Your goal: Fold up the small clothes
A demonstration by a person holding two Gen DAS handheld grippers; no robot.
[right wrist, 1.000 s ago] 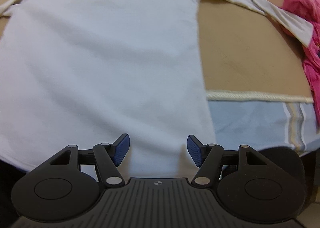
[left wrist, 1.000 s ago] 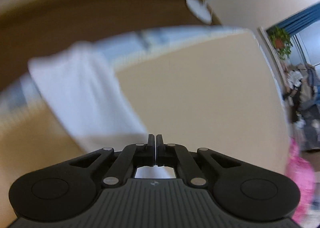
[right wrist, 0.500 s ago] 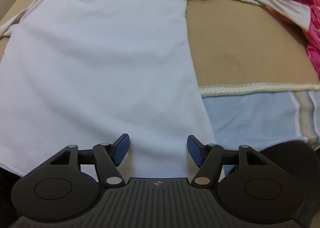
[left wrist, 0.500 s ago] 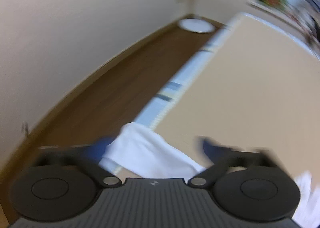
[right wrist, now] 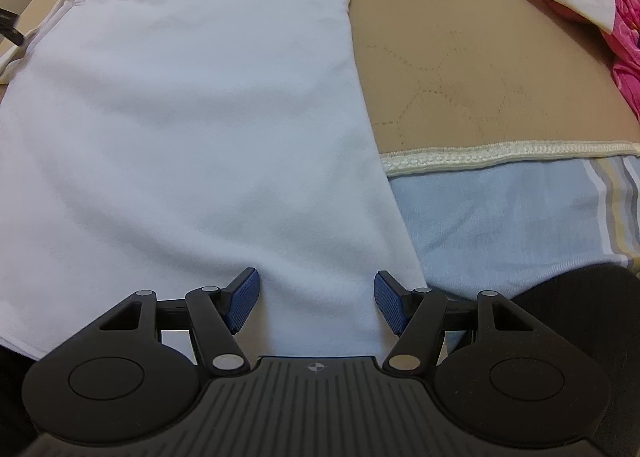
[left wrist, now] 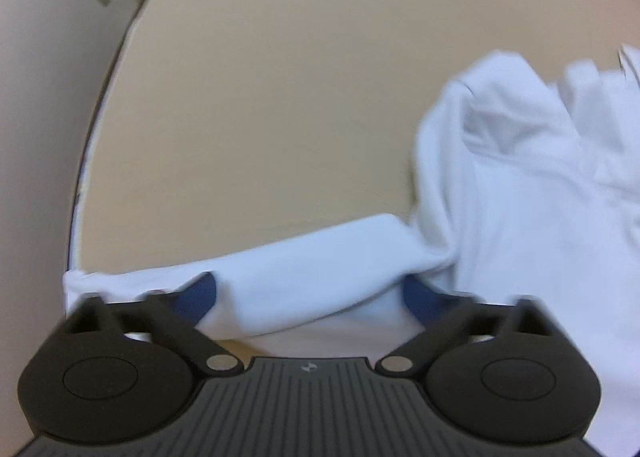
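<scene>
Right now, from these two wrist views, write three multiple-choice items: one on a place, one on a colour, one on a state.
1. Where does the pink cloth lie relative to the white shirt?
A. to its right
B. under it
C. on its collar

2. What colour are the right gripper pads?
A. red
B. blue
C. green

3. How does the shirt body lie?
A. spread flat
B. rolled up
C. hanging

Answers: 1 A, it sits at the right edge of the right wrist view. 2 B, both pads show blue. 3 A, it lies smooth on the tan surface.
</scene>
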